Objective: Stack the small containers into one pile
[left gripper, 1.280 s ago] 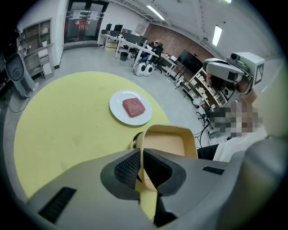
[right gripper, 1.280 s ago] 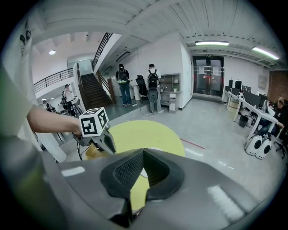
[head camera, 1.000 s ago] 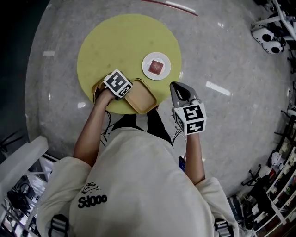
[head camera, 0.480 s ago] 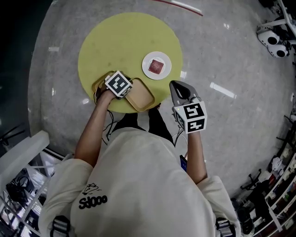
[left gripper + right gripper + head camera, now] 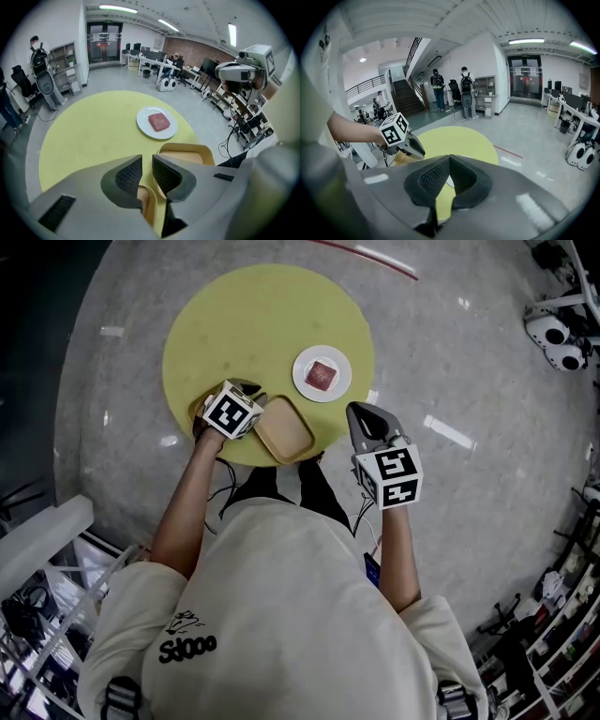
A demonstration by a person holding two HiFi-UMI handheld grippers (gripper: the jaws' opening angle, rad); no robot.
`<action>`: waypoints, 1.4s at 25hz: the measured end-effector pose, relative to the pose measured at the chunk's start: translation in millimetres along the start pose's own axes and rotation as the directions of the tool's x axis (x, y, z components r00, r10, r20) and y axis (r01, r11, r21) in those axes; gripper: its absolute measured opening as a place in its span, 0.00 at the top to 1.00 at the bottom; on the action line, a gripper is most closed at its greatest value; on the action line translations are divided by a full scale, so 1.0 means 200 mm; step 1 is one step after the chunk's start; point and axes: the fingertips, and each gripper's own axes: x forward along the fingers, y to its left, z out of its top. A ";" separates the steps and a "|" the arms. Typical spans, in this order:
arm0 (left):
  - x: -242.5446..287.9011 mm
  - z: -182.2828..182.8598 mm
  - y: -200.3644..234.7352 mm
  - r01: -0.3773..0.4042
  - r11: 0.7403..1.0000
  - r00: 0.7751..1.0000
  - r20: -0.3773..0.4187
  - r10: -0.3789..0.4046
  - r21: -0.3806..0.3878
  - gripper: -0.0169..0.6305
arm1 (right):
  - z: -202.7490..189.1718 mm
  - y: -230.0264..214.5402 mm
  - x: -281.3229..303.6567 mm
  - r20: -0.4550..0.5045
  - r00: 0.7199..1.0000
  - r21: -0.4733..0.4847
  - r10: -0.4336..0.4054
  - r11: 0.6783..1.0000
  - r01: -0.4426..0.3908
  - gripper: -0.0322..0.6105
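Observation:
On the round yellow table [image 5: 253, 315] a tan square container [image 5: 283, 429] lies near the front edge, and it also shows in the left gripper view as container [image 5: 185, 157]. A second tan container [image 5: 149, 208] lies just under my left gripper [image 5: 146, 168], mostly hidden by it. My left gripper [image 5: 248, 390] points steeply down. Its jaws have just been opening and stand narrowly apart, the pads pressing on nothing. My right gripper [image 5: 361, 413] hangs off the table's right edge, shut and empty; the right gripper view shows this gripper [image 5: 449, 164] facing the left one.
A white plate [image 5: 322, 373] with a red-brown square piece sits behind the containers. The table's far half is bare yellow. Grey stone floor surrounds it, with white machines [image 5: 553, 320] at the far right. People stand far off by shelves [image 5: 464, 89].
The left gripper has tipped and shifted slightly left, away from the tan container, and its jaws have parted. The right gripper has stayed in place.

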 end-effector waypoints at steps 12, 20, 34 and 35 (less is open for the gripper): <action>-0.44 0.18 0.15 -0.068 0.993 0.930 0.353 0.099 -0.099 0.96 | 0.28 0.11 0.03 0.072 0.997 -0.109 0.027 0.994 -0.019 0.94; -0.90 0.31 0.23 -0.146 0.981 0.774 0.603 0.193 -0.126 0.96 | 0.60 0.20 0.04 0.165 0.985 -0.209 0.051 0.978 -0.016 0.94; -1.22 0.03 0.47 -0.181 0.908 0.670 0.629 0.395 -0.377 0.96 | 0.81 0.49 0.25 0.153 0.968 -0.342 0.198 0.930 -0.136 0.94; -1.19 -0.03 0.49 -0.161 0.898 0.682 0.611 0.401 -0.409 0.96 | 0.80 0.53 0.28 0.140 0.967 -0.355 0.211 0.923 -0.150 0.94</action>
